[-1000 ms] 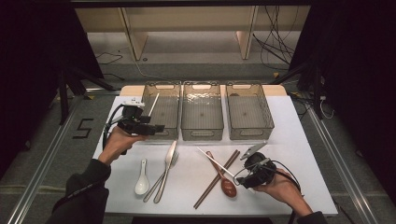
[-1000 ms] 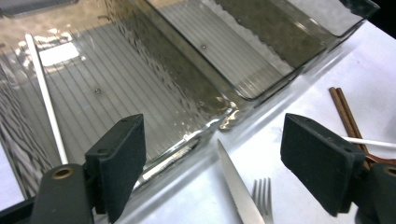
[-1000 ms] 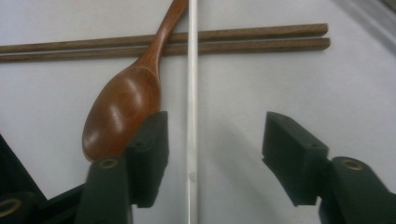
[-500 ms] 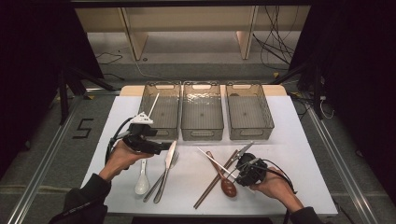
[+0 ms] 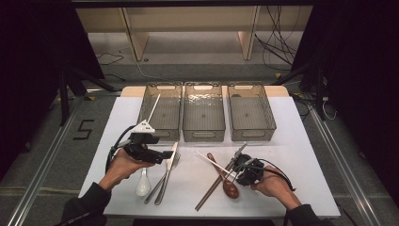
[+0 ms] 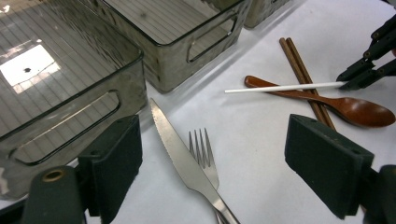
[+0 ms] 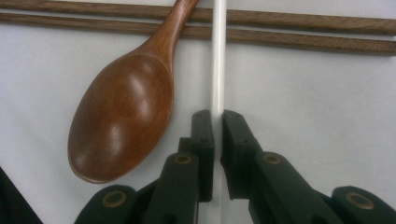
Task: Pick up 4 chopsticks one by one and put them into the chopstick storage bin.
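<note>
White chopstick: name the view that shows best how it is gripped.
Right gripper view: the right gripper has its fingers clamped on the white chopstick. The left gripper view shows its full length; the high view shows it small.

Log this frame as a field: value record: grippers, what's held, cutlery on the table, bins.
right gripper: jaws have just been closing, now shut on the white chopstick
left gripper: open, nothing between the pads, above the knife and fork
white chopstick: lies across the wooden spoon and the brown chopsticks
white spoon: on the table by the person's left hand
bins: three clear ones in a row; left bin has a white stick leaning in it
table: white top
</note>
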Demonstrator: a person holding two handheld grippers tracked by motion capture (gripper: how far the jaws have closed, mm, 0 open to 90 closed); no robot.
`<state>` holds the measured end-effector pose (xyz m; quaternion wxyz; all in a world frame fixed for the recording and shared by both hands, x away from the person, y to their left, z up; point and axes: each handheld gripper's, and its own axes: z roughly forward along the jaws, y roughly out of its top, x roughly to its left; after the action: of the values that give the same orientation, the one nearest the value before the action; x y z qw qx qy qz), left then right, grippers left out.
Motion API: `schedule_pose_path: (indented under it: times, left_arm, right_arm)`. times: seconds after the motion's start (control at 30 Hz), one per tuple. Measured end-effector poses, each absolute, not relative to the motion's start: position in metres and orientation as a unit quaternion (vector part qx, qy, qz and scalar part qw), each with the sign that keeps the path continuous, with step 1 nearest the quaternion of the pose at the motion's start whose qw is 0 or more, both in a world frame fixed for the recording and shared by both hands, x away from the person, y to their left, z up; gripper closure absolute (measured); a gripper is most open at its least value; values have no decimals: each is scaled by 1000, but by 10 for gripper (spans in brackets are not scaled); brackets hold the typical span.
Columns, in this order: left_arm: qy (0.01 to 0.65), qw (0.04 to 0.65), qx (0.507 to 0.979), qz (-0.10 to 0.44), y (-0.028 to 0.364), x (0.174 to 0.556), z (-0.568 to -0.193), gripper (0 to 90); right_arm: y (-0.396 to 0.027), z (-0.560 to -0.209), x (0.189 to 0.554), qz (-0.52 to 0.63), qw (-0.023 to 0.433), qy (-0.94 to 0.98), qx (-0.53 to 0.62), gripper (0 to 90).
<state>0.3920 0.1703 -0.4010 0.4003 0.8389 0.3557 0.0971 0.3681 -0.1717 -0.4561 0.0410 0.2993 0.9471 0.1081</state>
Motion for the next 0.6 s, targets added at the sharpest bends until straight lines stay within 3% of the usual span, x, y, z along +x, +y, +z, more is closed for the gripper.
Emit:
schedule_pose_path:
  times: [0.6]
  left_arm:
    - [266,408,870,71,134,380,-398,191]
  right_arm:
    - [-168,-420,359,166,68,950,254,850]
